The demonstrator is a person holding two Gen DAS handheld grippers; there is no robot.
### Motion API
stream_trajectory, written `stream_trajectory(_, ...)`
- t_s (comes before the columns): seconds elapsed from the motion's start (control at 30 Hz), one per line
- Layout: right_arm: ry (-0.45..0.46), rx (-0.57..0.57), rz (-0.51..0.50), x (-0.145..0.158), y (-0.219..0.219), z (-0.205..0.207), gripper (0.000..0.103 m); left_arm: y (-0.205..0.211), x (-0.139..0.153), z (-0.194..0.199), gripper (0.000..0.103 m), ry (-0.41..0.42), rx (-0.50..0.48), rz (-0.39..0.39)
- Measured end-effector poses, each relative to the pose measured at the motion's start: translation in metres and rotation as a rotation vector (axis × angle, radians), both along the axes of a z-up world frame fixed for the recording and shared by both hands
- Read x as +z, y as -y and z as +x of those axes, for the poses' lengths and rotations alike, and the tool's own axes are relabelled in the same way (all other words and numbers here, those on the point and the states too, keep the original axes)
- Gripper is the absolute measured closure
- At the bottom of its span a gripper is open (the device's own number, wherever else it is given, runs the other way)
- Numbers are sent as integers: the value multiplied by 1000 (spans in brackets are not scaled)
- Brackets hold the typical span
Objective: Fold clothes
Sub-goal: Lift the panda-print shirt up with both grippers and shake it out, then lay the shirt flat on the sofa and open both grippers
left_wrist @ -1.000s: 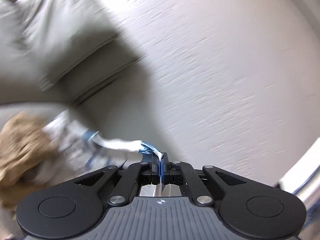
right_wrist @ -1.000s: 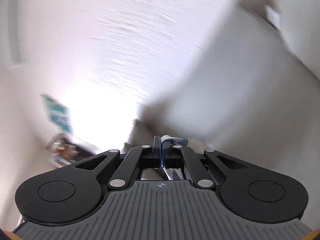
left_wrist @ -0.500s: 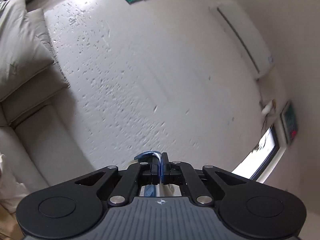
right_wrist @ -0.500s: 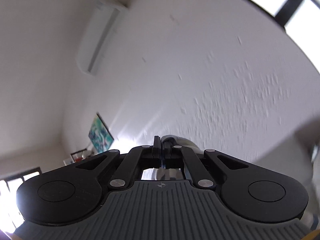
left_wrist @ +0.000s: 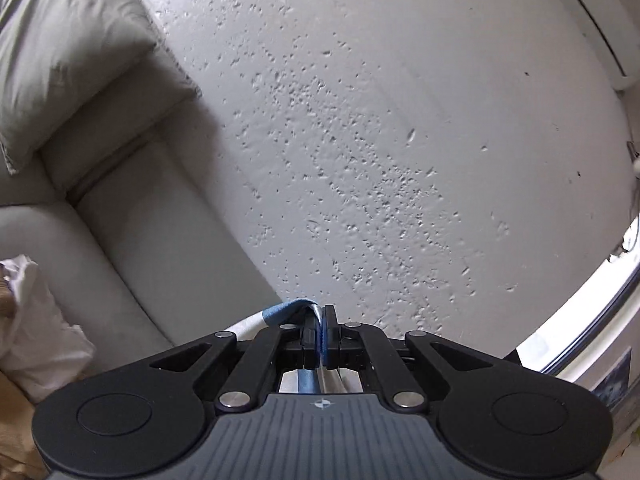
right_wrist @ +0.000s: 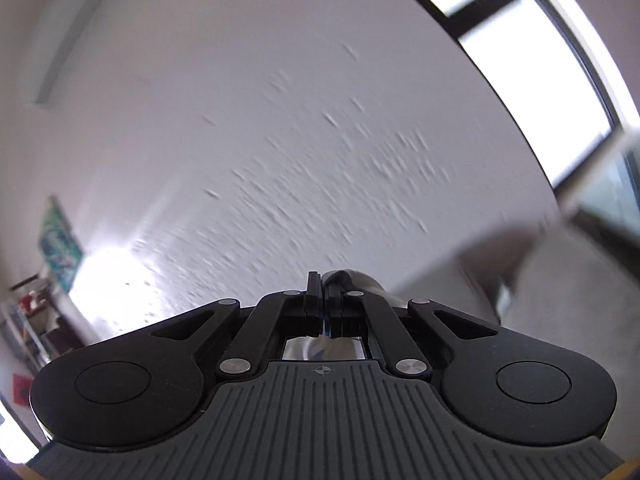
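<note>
My left gripper (left_wrist: 321,314) is shut on the blue-trimmed edge of a white garment (left_wrist: 276,313), held up in front of a rough white wall. The cloth folds over the left finger and hangs below, mostly hidden by the gripper body. My right gripper (right_wrist: 323,280) is also shut, with a grey-white fold of the same garment (right_wrist: 356,278) pinched between its fingers and draped over the right one. Both grippers point roughly level at the wall. The rest of the garment is out of sight beneath them.
A pale grey sofa (left_wrist: 132,216) with a cushion (left_wrist: 60,52) stands at the left. White and tan clothes (left_wrist: 36,332) lie heaped on its seat. A window (right_wrist: 532,40) is at the upper right, a shelf (right_wrist: 36,320) and a picture (right_wrist: 60,240) at the far left.
Both grippers have risen, keeping their hold on the cloth. The left view swung from the clothes heap up to the wall; the right view rolled and the window came into sight.
</note>
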State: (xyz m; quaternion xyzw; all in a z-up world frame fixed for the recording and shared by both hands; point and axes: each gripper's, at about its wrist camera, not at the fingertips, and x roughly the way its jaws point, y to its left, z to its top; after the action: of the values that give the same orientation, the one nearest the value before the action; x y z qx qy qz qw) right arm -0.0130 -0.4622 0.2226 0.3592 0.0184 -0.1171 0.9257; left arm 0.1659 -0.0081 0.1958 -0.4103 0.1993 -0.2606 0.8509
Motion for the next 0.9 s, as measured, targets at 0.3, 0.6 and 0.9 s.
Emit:
stream_trajectory(0.3,364,-114,-428,137,-41,-77,103,-26,90,-37,103,360,-21,-57)
stream_trajectory(0.6,-179,23,-66,-40,30,-35,102,6,-148,4,103,-159,-210,260)
stream_trajectory(0.9,-550,-9,360,-320,58,-79,103,11,-327,-5,103,-474,-178,504)
